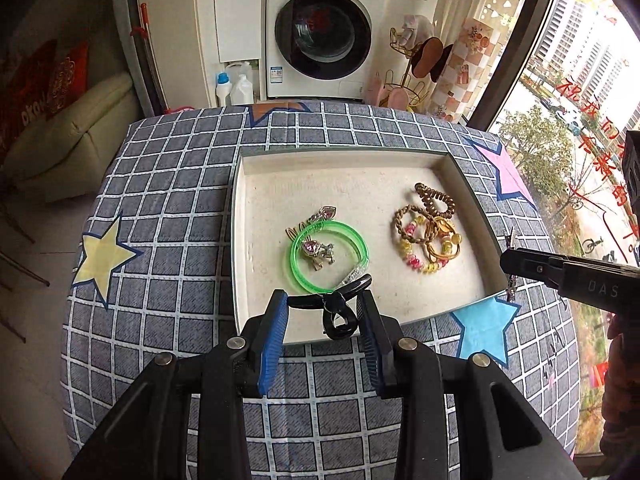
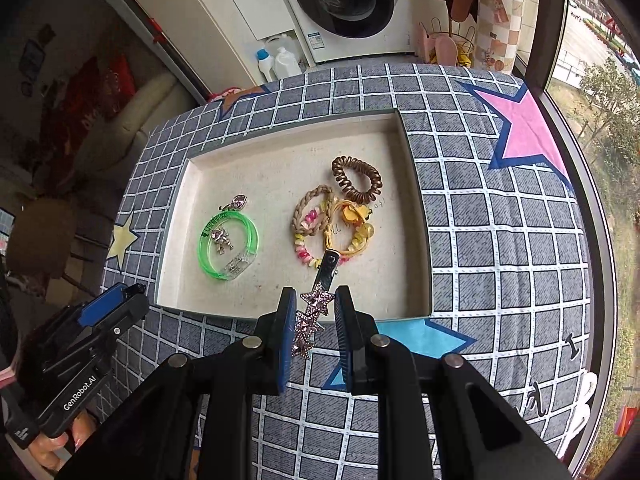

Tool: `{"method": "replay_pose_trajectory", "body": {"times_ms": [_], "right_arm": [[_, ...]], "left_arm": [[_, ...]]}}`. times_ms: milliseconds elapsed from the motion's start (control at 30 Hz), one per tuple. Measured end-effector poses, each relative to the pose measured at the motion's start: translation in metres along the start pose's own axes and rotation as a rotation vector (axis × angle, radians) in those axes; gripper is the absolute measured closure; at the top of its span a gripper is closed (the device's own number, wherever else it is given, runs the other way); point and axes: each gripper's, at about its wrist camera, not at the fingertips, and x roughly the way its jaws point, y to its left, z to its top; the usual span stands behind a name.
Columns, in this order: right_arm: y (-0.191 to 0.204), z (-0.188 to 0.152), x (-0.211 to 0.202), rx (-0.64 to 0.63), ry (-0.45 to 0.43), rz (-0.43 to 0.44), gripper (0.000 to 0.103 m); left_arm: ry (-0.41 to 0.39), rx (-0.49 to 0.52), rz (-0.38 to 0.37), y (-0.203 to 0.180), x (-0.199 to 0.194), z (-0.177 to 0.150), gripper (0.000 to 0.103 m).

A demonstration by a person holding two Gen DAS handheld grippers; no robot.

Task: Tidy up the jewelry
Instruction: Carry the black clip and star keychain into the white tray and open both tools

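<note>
A cream tray (image 1: 400,160) (image 2: 280,148) lies on a checked cloth. On its left lie a green bangle (image 1: 326,256) (image 2: 228,244) and jewelled brooches (image 1: 318,254). On its right lies a heap of hair ties and bracelets (image 1: 430,228) (image 2: 340,216). My left gripper (image 1: 324,306) is shut on a black hair clip (image 1: 336,308) above the tray's near edge. My right gripper (image 2: 316,306) is shut on a star-studded hair clip (image 2: 314,310), its black tip pointing at the heap. The right gripper shows at the right in the left wrist view (image 1: 516,264), the left gripper at the lower left in the right wrist view (image 2: 116,304).
The checked cloth with coloured stars (image 1: 104,256) (image 2: 520,132) covers the table. A washing machine (image 1: 320,28), bottles (image 1: 232,88) and a rack (image 1: 416,68) stand beyond the far edge. A window (image 1: 580,100) is at the right, a sofa (image 1: 68,136) at the left.
</note>
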Motion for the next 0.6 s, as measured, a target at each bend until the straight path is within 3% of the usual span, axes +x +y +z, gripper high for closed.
{"method": "replay_pose_trajectory", "body": {"times_ms": [600], "right_arm": [[-0.01, 0.05, 0.039, -0.029, 0.013, -0.008, 0.082]], "left_arm": [[0.021, -0.056, 0.048, -0.004, 0.056, 0.043, 0.055]]}}
